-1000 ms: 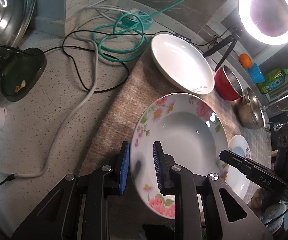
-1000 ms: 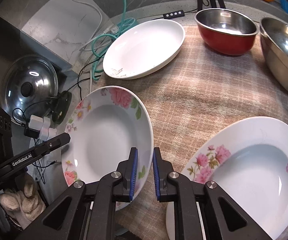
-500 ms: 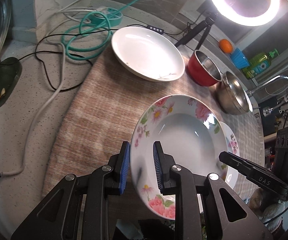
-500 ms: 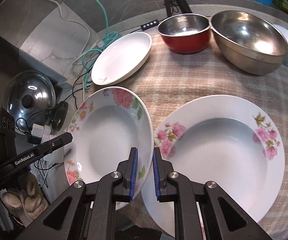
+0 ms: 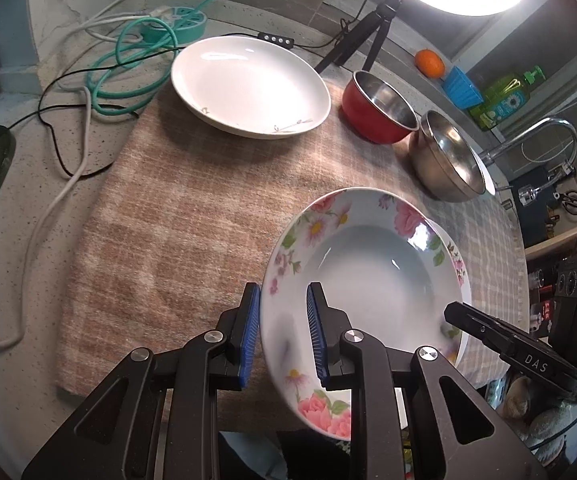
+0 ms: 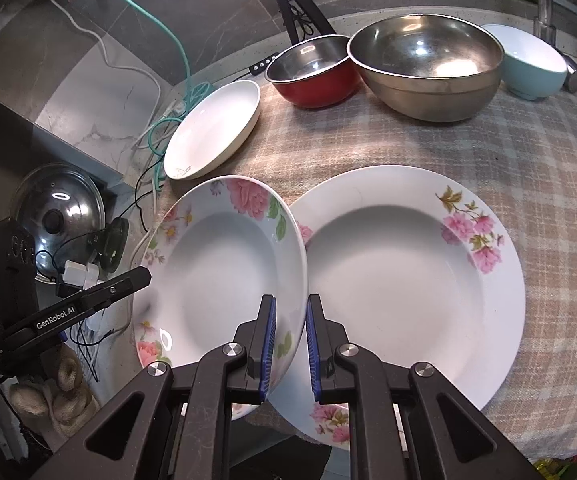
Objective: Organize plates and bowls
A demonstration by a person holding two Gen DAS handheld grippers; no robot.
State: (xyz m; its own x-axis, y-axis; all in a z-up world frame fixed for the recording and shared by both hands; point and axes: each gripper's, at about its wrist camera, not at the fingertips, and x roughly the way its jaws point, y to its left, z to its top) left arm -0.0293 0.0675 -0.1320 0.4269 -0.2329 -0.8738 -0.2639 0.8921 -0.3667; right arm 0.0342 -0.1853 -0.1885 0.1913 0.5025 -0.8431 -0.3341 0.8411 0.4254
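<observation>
Both grippers hold one floral deep plate (image 5: 372,276) (image 6: 224,276) in the air by opposite rims. My left gripper (image 5: 282,336) is shut on its near-left rim. My right gripper (image 6: 290,344) is shut on its right rim. The held plate overlaps the left edge of a larger floral plate (image 6: 400,264) lying on the checked cloth (image 6: 528,140). A plain white plate (image 5: 248,84) (image 6: 214,128) lies at the cloth's far left.
A red steel-lined bowl (image 6: 312,68), a large steel bowl (image 6: 428,64) and a light blue bowl (image 6: 532,60) stand along the back. Cables (image 5: 128,56), a pot lid (image 6: 58,212) and a ring light tripod (image 5: 368,28) sit off the cloth.
The held plate has moved right and now overlaps the larger floral plate. Both grippers kept their hold.
</observation>
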